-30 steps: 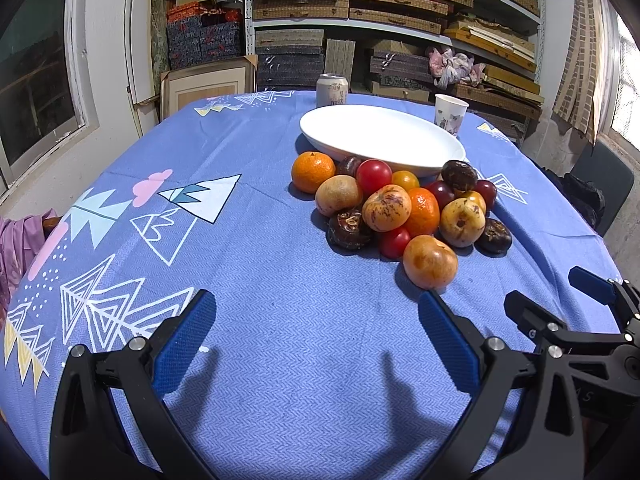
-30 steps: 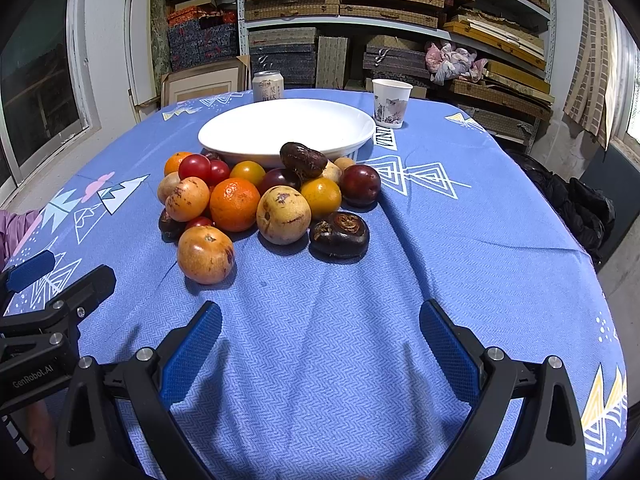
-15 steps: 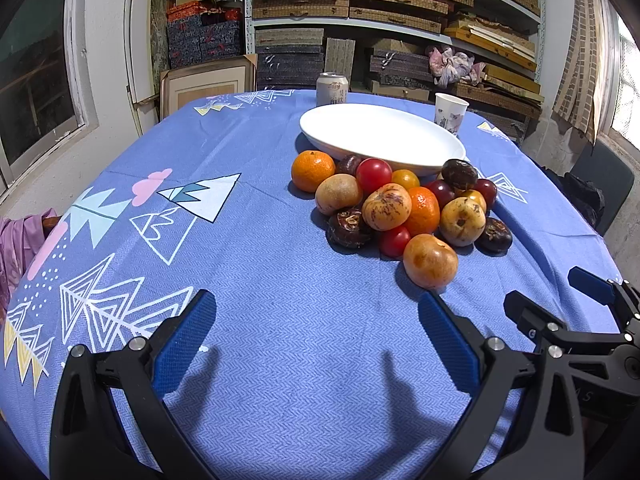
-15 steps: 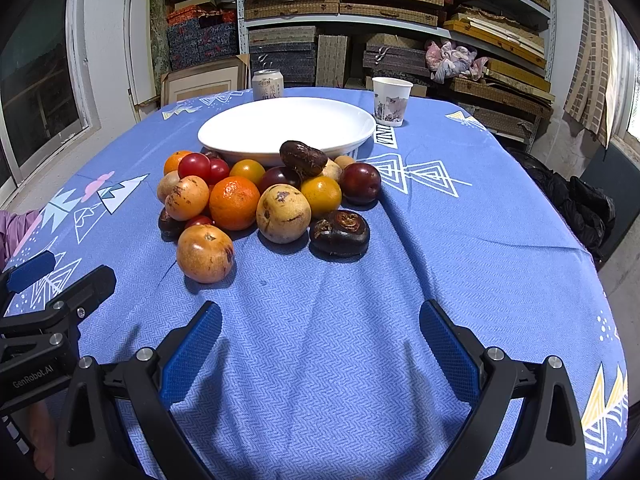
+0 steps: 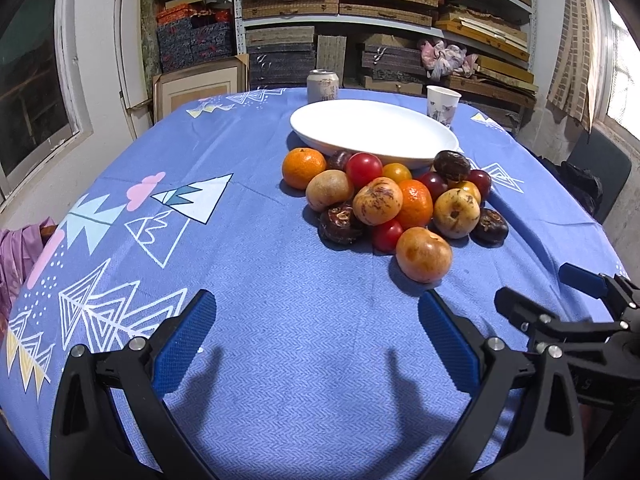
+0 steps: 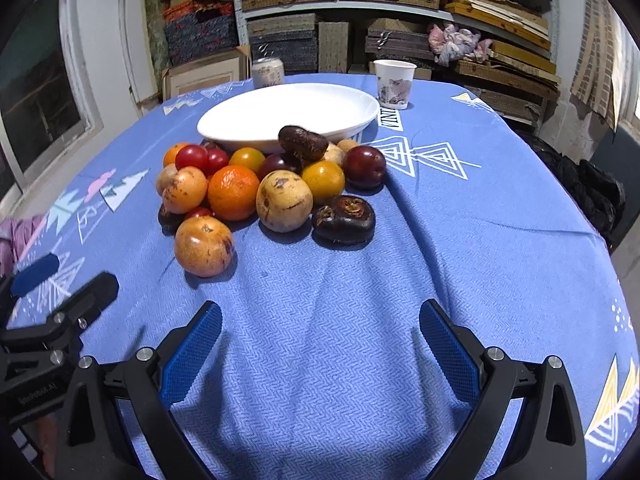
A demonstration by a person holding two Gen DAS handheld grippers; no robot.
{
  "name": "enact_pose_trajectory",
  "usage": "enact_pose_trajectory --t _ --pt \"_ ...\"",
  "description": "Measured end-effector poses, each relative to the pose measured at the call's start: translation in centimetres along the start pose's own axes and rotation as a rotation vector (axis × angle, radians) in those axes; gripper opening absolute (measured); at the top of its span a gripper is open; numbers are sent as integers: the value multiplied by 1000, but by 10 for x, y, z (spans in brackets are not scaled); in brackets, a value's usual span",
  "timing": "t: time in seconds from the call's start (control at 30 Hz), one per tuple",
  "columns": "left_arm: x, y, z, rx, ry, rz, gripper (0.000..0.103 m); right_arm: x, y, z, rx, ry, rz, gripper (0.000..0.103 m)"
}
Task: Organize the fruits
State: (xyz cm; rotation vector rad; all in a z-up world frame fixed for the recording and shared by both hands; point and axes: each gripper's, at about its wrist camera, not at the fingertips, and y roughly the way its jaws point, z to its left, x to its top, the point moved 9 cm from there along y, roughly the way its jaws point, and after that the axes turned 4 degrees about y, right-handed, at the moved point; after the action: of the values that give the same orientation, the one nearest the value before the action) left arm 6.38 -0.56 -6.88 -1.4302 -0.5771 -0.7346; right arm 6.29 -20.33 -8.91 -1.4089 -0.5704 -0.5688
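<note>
A pile of fruit (image 5: 394, 200) lies on the blue tablecloth just in front of a wide white plate (image 5: 374, 130): oranges, red tomatoes, dark plums, brown spotted fruits. The pile (image 6: 264, 192) and plate (image 6: 288, 114) also show in the right wrist view. The nearest fruit is an orange-brown one (image 5: 424, 254) (image 6: 203, 246). My left gripper (image 5: 316, 344) is open and empty, short of the pile. My right gripper (image 6: 318, 344) is open and empty, to the right of the left one.
A drink can (image 5: 322, 86) and a paper cup (image 5: 442, 106) stand behind the plate. Shelves of boxes (image 5: 360, 20) fill the back wall. The table edge drops off at right, with a dark chair (image 5: 592, 176) beyond.
The right gripper has shifted slightly forward, toward the fruit. The left gripper has barely moved. Both jaws stay open.
</note>
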Motion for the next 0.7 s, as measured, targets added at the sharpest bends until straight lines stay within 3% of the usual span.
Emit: enact_pose_trajectory --t 0.27,0.43,0.6,0.7 --pt "-1 0 3 5 -16 26 99 -1 0 3 35 -15 40 98" --pt "0 14 12 -2 -52 102 99 -2 4 11 75 -64 87 98" --pt "9 16 20 84 16 86 99 4 7 11 108 -94 141 98" --pt "12 20 20 84 39 103 99 5 10 15 146 -116 177 98"
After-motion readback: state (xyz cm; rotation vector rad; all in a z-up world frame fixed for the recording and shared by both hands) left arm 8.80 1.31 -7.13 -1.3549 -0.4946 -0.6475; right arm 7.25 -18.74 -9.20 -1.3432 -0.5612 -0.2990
